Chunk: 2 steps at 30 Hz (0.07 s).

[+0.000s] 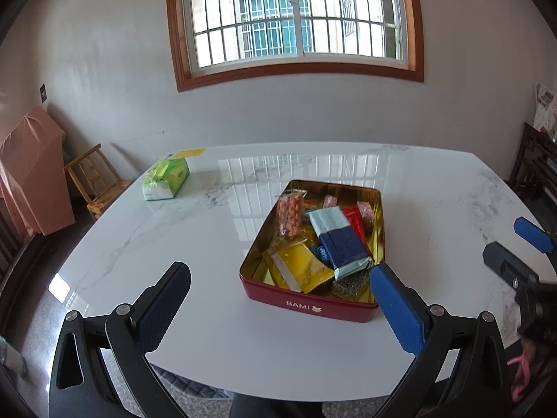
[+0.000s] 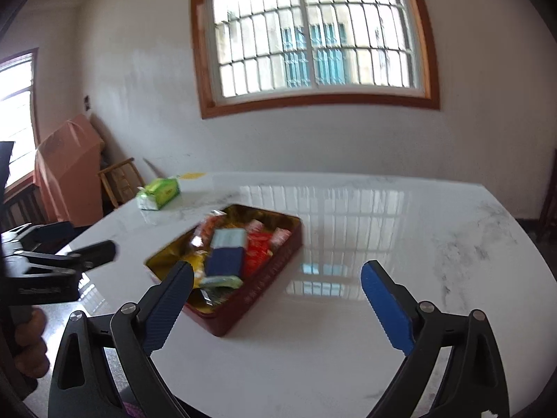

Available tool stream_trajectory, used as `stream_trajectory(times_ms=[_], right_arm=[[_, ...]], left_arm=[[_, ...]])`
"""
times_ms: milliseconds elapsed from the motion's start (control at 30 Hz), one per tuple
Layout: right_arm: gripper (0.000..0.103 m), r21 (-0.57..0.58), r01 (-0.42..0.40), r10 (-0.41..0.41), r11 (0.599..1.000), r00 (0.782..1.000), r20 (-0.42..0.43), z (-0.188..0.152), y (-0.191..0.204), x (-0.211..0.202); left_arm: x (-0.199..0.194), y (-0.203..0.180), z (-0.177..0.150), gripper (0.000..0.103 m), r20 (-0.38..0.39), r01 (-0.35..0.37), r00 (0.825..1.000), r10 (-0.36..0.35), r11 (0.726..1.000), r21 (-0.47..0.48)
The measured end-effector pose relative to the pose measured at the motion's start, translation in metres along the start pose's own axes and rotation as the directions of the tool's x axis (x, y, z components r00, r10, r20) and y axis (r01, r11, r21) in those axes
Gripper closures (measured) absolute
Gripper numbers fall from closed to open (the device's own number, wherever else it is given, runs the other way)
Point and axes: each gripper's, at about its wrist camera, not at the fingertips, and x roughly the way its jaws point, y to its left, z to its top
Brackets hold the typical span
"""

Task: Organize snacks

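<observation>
A red tin [image 1: 306, 304] with a gold inside stands on the white marble table [image 1: 174, 230], and it holds several snack packets: a blue-and-pale packet [image 1: 339, 240], a yellow one [image 1: 299, 270], a bag of orange nuts [image 1: 290, 217] and red ones. My left gripper [image 1: 280, 292] hovers open near the tin's front wall, with nothing between its fingers. In the right wrist view the same tin [image 2: 243, 299] lies to the left, and my right gripper [image 2: 276, 285] is open and empty over the bare table beside it.
A green tissue pack [image 1: 166, 179] lies at the table's far left. A wooden chair [image 1: 94, 181] and a pink covered object [image 1: 31, 181] stand by the left wall. The right gripper's blue finger [image 1: 532, 233] shows at the right edge of the left wrist view. A barred window is behind.
</observation>
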Motion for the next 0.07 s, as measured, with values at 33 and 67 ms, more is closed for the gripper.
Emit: stream_trajectory(times_ms=[33,67], right_arm=[[0.005,0.011,0.017,-0.017,1.000,1.000,-0.023,-0.0012,-0.0106,0.0060],[0.005,0.011,0.017,-0.017,1.000,1.000,-0.023,-0.0012,-0.0106,0.0060]], left_arm=[[0.0022,-0.0003,-0.0002,0.001,-0.005,0.000,1.000,0.000,1.000,-0.002],[0.0047,-0.0004,-0.0002,0.001,-0.011,-0.006,1.000,0.006,1.000,-0.003]])
